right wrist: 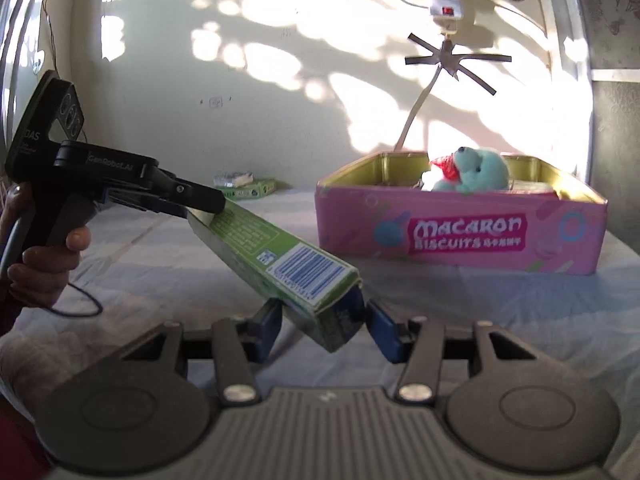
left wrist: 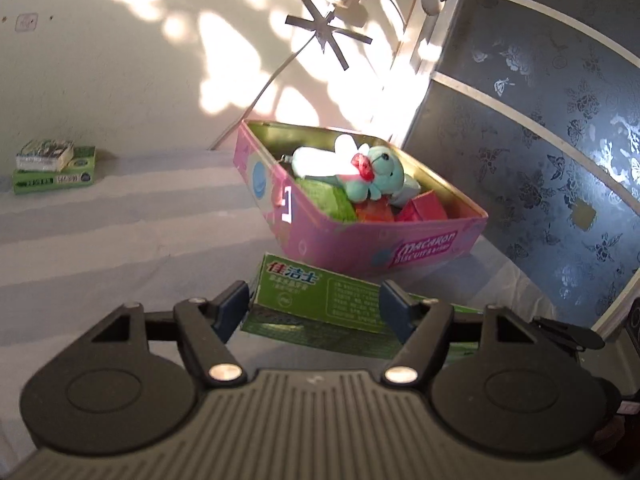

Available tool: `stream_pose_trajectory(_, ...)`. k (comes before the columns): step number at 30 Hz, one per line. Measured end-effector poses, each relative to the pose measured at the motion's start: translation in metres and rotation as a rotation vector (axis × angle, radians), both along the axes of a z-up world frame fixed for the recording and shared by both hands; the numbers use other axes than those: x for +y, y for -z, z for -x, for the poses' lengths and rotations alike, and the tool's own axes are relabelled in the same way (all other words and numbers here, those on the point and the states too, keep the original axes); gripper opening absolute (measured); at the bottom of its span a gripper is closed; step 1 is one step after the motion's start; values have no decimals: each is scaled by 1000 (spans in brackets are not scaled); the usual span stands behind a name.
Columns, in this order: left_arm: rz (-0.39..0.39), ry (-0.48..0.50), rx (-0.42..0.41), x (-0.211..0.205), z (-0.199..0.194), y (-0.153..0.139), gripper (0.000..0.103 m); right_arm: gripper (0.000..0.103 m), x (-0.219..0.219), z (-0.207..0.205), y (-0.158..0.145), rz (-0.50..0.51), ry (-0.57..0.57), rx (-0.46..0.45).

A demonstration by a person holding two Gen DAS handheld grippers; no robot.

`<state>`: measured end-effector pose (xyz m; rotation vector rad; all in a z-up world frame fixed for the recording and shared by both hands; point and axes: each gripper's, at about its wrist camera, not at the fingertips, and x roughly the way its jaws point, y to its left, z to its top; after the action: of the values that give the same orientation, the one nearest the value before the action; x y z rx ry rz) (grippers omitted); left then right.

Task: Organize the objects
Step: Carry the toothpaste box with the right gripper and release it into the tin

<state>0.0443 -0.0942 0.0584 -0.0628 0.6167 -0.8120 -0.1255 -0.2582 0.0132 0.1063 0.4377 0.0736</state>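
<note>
Pale wall with dappled sunlight; work surface is a bed or table under a light striped cloth (right wrist: 460, 304). A patterned dark panel stands on the right in the left wrist view.

Pink biscuit tin (right wrist: 460, 236) sits open on the cloth, already holding a teal plush toy (left wrist: 380, 172) and several small packets, green, orange and red. Judged partly filled.

Long green box (right wrist: 280, 256) is held in the air, slanting, near the tin but not over it. Its barcode end lies between the pads of the right gripper (right wrist: 320, 324), which look pressed against both sides: clenched on the box. The far end is at the left gripper (right wrist: 192, 200), seen side-on from the right wrist. In the left wrist view the left gripper (left wrist: 316, 308) shows its jaws standing apart on either side of the box; whether the pads press on it is not clear. Looks like a hand-over, the box passing from left to right.

Remaining: the green box is not yet in the tin. A small stack of flat boxes (left wrist: 54, 170) lies well apart by the wall, untouched.
</note>
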Motion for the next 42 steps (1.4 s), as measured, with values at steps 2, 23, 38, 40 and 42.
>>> stream_pose_trajectory(2, 24, 17, -15, -16, -18, -18, 73, 47, -8, -1, -14, -5, 41, -58)
stream_pose_trajectory(23, -37, 21, 76, -148, -159, -11, 72, 38, -61, -165, -16, 142, 109, -12)
stream_pose_trajectory(38, -56, -150, 24, -10, -71, 1, 73, 48, -46, -170, -33, 85, 281, -74)
stream_pose_trajectory(40, -90, -189, 28, 5, -62, 12, 73, 51, -31, -149, -39, 75, 260, -135)
stream_pose_trajectory(42, -119, -218, 53, 21, -56, 24, 73, 56, -12, -126, -43, 57, 211, -183)
